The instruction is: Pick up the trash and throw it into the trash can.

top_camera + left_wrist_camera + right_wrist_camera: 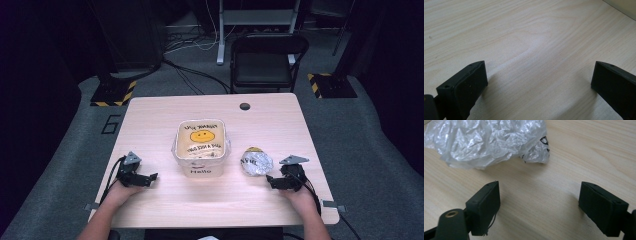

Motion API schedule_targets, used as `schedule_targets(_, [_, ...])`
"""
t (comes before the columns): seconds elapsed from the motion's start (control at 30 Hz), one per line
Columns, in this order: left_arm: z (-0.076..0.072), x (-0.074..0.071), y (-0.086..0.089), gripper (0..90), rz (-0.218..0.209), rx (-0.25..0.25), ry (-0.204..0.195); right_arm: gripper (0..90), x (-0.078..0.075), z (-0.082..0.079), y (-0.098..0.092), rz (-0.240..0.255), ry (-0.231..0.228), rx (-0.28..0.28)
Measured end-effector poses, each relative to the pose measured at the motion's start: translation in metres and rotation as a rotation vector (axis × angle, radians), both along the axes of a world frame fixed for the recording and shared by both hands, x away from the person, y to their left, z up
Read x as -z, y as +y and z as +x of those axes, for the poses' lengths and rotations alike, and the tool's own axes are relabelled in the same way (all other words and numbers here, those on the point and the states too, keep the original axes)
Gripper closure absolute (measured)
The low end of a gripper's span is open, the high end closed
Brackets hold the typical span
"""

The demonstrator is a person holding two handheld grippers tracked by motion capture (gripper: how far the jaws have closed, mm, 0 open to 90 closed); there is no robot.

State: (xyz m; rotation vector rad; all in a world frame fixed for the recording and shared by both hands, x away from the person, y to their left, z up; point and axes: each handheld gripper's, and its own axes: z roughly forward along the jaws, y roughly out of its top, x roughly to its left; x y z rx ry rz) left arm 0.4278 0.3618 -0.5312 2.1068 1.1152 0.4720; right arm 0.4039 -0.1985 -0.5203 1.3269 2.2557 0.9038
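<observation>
A white plastic bin [201, 149] lined with a smiley-face bag stands at the middle of the wooden table [150, 115]. A crumpled clear plastic bag [256, 162] with black print lies to its right, close in front of my right gripper [270, 182]; in the right gripper view the bag [489, 141] lies beyond the jaws. My right gripper [539, 203] is open with bare wood between its jaws. My left gripper [151, 177] rests on the table left of the bin, open [539, 80] over bare wood.
A round cable hole [244, 106] sits near the table's far edge. Behind the table stands a black folding chair [265, 60]. Cables trail across the grey floor beyond, with yellow-and-black striped stand bases [116, 93] on either side.
</observation>
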Motion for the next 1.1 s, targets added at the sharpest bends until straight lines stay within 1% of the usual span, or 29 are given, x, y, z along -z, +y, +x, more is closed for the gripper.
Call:
schedule_targets(0.13, [0.0, 0.0, 0.0, 0.3, 0.0, 0.0, 0.0, 21.6, -0.004, -0.003, 0.002, -0.029, -0.007, -0.017])
schedule_targets(0.17, [0.0, 0.0, 0.0, 0.3, 0.0, 0.0, 0.0, 22.3, -0.006, -0.005, 0.002, -0.027, 0.0, -0.017])
schedule_targets(0.3, [0.0, 0.0, 0.0, 0.3, 0.003, 0.0, 0.002, 24.8, -0.012, -0.007, 0.0, 0.003, -0.008, -0.026])
schedule_targets(0.37, [0.0, 0.0, 0.0, 0.3, 0.003, -0.001, 0.002, 24.8, -0.015, -0.009, -0.001, 0.015, 0.005, -0.02])
schedule_targets(0.43, [0.0, 0.0, 0.0, 0.3, 0.003, 0.0, 0.002, 24.7, -0.016, -0.01, -0.001, 0.017, 0.007, -0.024])
schedule_targets(0.47, [0.0, 0.0, 0.0, 0.3, 0.0, 0.0, 0.0, 24.7, -0.017, -0.01, -0.002, 0.01, 0.0, -0.025])
schedule_targets(0.6, [0.0, 0.0, 0.0, 0.3, 0.0, 0.0, 0.0, 26.1, -0.022, -0.012, -0.003, 0.022, 0.004, -0.019])
schedule_targets(0.63, [0.0, 0.0, 0.0, 0.3, 0.003, -0.001, 0.002, 26.4, -0.024, -0.013, -0.004, 0.022, -0.001, -0.03])
schedule_targets(0.7, [0.0, 0.0, 0.0, 0.3, 0.0, 0.0, 0.0, 26.5, -0.027, -0.014, -0.004, 0.027, 0.0, -0.024])
schedule_targets(0.73, [0.0, 0.0, 0.0, 0.3, 0.0, 0.0, 0.0, 26.5, -0.028, -0.015, -0.004, 0.028, -0.002, -0.03])
schedule_targets(0.8, [0.0, 0.0, 0.0, 0.3, 0.0, 0.0, 0.0, 26.5, -0.03, -0.016, -0.005, 0.027, -0.002, -0.032])
schedule_targets(0.83, [0.0, 0.0, 0.0, 0.3, 0.0, 0.0, 0.0, 26.4, -0.031, -0.016, -0.005, 0.02, -0.009, -0.036])
schedule_targets(0.87, [0.0, 0.0, 0.0, 0.3, 0.0, 0.0, 0.001, 26.0, -0.036, -0.018, -0.005, 0.019, -0.012, -0.033])
schedule_targets(0.97, [0.0, 0.0, 0.0, 0.3, 0.0, 0.0, 0.001, 25.0, -0.041, -0.02, -0.008, 0.029, -0.026, -0.027])
schedule_targets(1.1, [0.0, 0.0, 0.0, 0.3, -0.001, -0.001, 0.0, 23.7, -0.045, -0.021, -0.011, 0.048, -0.023, -0.016])
